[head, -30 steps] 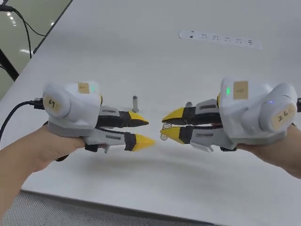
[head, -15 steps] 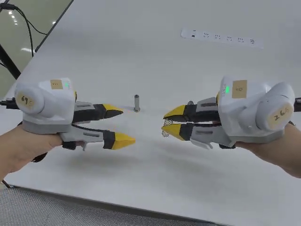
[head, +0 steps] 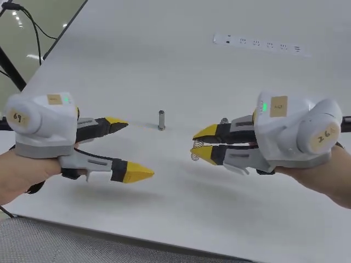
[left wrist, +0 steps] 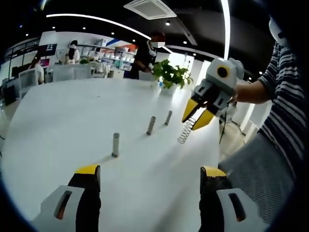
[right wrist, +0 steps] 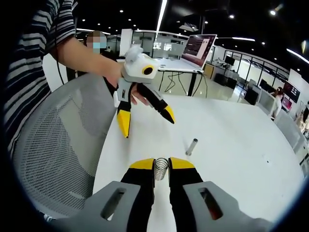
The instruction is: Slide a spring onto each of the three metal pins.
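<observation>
Now my right tongs (head: 195, 144) pinch a spring (right wrist: 161, 169) between their yellow tips over the bench (head: 164, 49), near a bare upright pin (head: 161, 120); my left tongs (head: 137, 149) gape wide, holding nothing, on the pin's other side

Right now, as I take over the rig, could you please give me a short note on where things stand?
Left gripper: open, holding nothing.
Right gripper: shut on a spring, which is pinched between the jaw tips.
Pins: three stand in a row in the left gripper view. The nearest pin is bare. The middle pin looks coiled, so it is probably done. The far pin is too small to judge.
Left to do: slide the held spring onto the nearest pin, then check the far pin.
</observation>
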A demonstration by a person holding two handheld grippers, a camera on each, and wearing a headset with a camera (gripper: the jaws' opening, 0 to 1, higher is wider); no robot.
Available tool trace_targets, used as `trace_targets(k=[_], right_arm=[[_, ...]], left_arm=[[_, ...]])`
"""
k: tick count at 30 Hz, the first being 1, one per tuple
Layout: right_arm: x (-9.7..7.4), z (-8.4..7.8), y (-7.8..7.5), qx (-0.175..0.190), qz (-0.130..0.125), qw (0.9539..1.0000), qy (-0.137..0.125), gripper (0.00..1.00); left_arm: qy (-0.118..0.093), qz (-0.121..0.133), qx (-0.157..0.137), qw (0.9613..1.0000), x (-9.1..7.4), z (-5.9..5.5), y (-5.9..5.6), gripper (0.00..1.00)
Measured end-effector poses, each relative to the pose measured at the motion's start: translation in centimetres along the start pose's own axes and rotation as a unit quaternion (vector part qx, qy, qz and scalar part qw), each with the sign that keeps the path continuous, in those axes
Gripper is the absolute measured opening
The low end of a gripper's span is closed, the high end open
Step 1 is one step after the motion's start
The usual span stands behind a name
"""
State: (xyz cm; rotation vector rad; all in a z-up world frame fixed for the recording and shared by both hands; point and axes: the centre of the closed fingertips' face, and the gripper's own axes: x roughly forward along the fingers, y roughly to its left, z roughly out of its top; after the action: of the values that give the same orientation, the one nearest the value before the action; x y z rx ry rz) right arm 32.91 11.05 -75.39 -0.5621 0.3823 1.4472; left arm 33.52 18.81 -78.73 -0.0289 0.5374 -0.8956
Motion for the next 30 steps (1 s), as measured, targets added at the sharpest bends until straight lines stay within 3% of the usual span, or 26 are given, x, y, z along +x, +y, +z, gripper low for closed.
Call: trace_targets(k=[3, 10, 16, 30], right_arm=[[0.1, -0.1, -0.1, 0.001, -0.002, 1.0, 0.001, 0.08], [0.4, 0.0, -0.4, -0.001, -0.002, 1.0, 0.001, 0.08], [1.1, 0.1, -0.9, -0.006, -0.001, 1.0, 0.005, 0.08], [3.1, 1.7, -3.8, -0.015, -0.012, 0.9998, 0.007, 0.08]], left_arm=[[-0.003, 0.009, -0.003, 1.0, -0.1, 0.0, 0.3, 0.91], [-0.007, 0.018, -0.004, 0.9998, -0.4, 0.1, 0.6, 0.97], [-0.007, 0.02, -0.006, 0.9998, -0.7, 0.0, 0.6, 0.98], [-0.014, 0.029, -0.009, 0.9994, -1.3, 0.1, 0.8, 0.98]])
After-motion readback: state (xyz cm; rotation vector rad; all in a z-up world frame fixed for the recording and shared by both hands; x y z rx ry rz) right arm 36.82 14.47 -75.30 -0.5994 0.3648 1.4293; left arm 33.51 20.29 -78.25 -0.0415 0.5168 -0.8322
